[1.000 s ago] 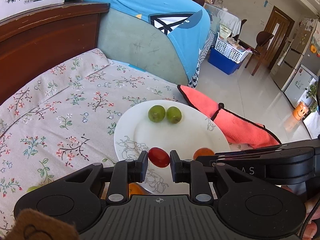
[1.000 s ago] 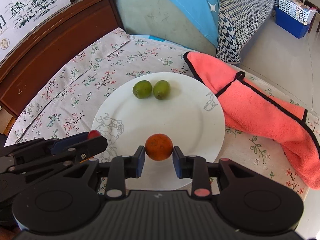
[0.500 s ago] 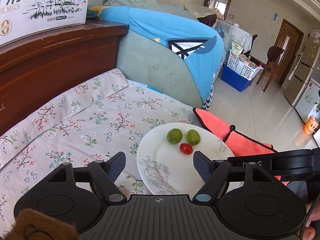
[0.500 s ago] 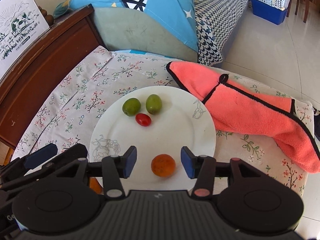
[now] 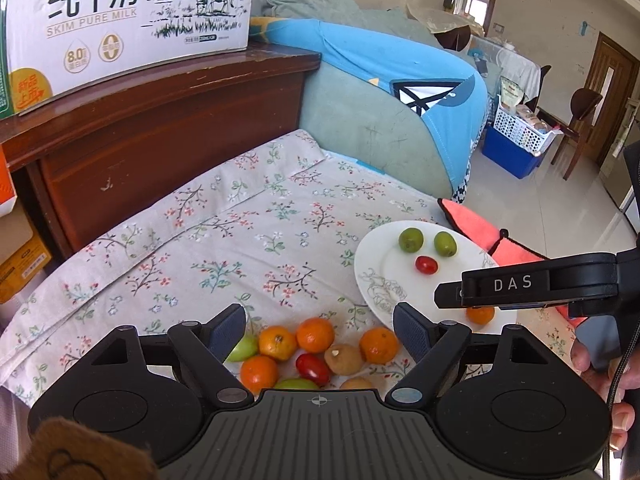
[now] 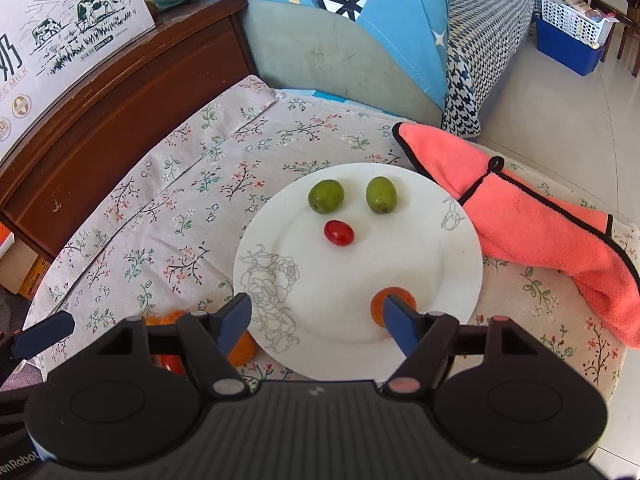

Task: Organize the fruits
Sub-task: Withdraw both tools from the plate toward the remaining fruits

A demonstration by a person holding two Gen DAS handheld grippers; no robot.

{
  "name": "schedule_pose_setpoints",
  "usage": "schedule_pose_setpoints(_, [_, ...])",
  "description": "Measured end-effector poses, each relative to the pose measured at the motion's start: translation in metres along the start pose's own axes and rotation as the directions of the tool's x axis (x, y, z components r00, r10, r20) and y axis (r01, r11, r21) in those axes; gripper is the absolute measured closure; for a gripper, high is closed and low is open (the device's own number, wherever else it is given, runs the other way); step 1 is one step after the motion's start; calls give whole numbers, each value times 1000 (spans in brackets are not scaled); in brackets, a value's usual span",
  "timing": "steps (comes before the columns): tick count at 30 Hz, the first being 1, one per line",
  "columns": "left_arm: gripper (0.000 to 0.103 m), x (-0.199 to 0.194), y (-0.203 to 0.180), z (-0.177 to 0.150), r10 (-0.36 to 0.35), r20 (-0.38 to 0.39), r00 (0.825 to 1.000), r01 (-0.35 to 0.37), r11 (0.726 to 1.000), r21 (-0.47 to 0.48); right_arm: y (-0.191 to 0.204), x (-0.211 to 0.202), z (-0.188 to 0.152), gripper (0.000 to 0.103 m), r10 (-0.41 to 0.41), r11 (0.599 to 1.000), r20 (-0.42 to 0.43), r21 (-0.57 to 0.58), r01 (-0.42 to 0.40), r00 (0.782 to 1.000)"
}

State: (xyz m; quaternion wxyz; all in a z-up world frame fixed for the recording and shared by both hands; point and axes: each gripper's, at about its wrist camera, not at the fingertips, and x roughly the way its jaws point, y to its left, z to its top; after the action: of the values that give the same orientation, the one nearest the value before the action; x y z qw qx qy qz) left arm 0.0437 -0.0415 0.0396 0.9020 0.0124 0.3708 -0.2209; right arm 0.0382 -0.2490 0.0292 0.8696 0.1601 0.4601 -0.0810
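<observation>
A white plate (image 6: 440, 272) (image 5: 372, 264) lies on the floral cloth. On it are two green fruits (image 6: 326, 196) (image 6: 381, 195), a red cherry tomato (image 6: 339, 233) (image 5: 426, 265) and a small orange (image 6: 390, 300). My right gripper (image 6: 316, 318) is open and empty over the plate's near edge, its right finger in front of the orange. My left gripper (image 5: 320, 326) is open and empty above a pile of loose fruit (image 5: 316, 350): several oranges, a red tomato, brown and green fruits. The right gripper (image 5: 520, 290) also shows in the left wrist view.
A pink towel (image 6: 540, 216) lies right of the plate. A dark wooden headboard (image 5: 160, 128) with a milk carton box (image 5: 120, 12) stands at the back left. A cushion with a blue cloth (image 6: 352, 32) is behind the table.
Both grippers opened and pulled back. The left let go of the red tomato on the plate below the green fruits, the right let go of the orange near the plate's front. The left moved over the loose pile.
</observation>
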Motion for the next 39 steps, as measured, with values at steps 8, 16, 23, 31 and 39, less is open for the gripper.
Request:
schedule_pose_setpoints(8, [19, -22, 11, -20, 45, -47, 998, -45, 999, -1, 23, -11, -21, 28, 47, 993, -3, -110, -47, 999])
schedule_pose_setpoints(16, [19, -31, 22, -36, 79, -80, 994, -77, 997, 28, 22, -20, -43, 28, 78, 989, -15, -127, -79, 997])
schedule_pose_setpoints(23, [19, -31, 30, -46, 138, -88, 986, -131, 988, 79, 24, -26, -63, 28, 133, 980, -14, -150, -134, 991])
schedule_pose_setpoints(31, [21, -16, 47, -38, 99, -98, 990, -95, 995, 37, 44, -13, -80, 47, 174, 955, -34, -238, -177, 984])
schedule_pose_setpoints(39, [24, 12, 64, -26, 107, -107, 988, -112, 993, -38, 53, 0, -76, 60, 194, 955, -17, -228, -193, 981])
